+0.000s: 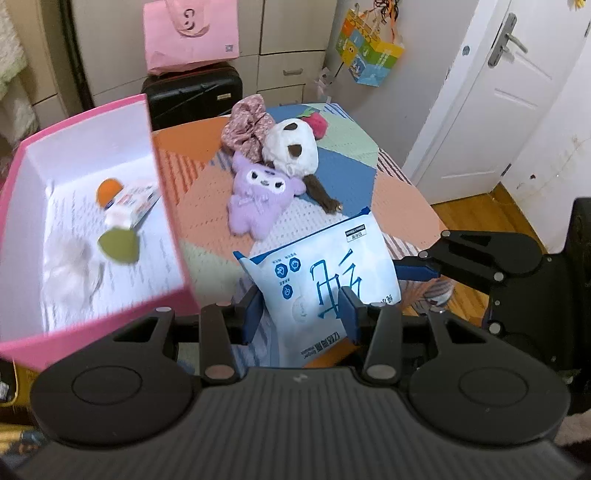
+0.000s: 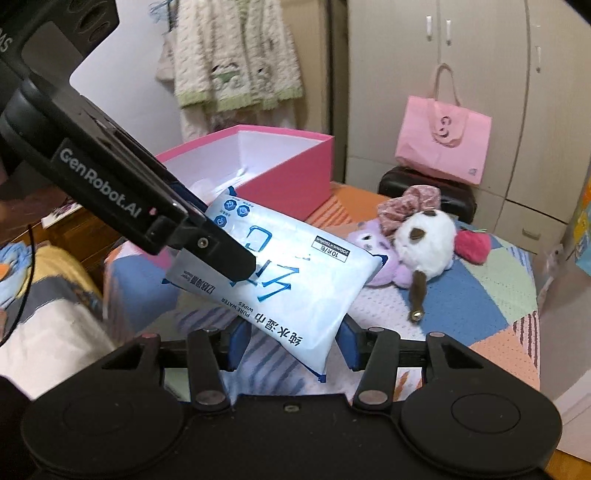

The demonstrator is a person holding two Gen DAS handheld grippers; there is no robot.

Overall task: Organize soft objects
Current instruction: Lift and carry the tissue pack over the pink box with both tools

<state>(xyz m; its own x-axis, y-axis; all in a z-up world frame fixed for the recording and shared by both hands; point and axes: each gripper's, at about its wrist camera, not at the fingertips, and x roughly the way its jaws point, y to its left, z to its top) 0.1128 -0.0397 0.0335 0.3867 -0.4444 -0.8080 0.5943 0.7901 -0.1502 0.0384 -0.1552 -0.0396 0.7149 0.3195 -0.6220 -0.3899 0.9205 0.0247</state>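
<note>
A white-and-blue wipes pack (image 1: pixel 332 273) (image 2: pixel 295 280) hangs above the patchwork cover (image 1: pixel 207 214). My left gripper (image 1: pixel 301 314) (image 2: pixel 229 254) is shut on it, one finger across its printed face. The pack's lower corner sits between the fingers of my right gripper (image 2: pixel 293 339) (image 1: pixel 417 269), whose jaws stand partly apart without squeezing it. Further back lie a purple plush (image 1: pixel 255 195) (image 2: pixel 369 240), a white-and-brown plush (image 1: pixel 291 147) (image 2: pixel 424 240), a floral scrunchie (image 1: pixel 247 125) (image 2: pixel 410 203) and a red plush piece (image 1: pixel 317 123) (image 2: pixel 471 245). The pink box (image 1: pixel 92 147) (image 2: pixel 295 173) stands open at the left.
Inside the pink box are an orange-capped packet (image 1: pixel 125 199), a green piece (image 1: pixel 118 245) and white fluff (image 1: pixel 70 262). A pink tote (image 1: pixel 190 33) (image 2: pixel 443 144) sits on a black suitcase (image 1: pixel 192 94) by the cabinets. A white door (image 1: pixel 491 92) and wooden floor (image 1: pixel 465 214) lie to the right.
</note>
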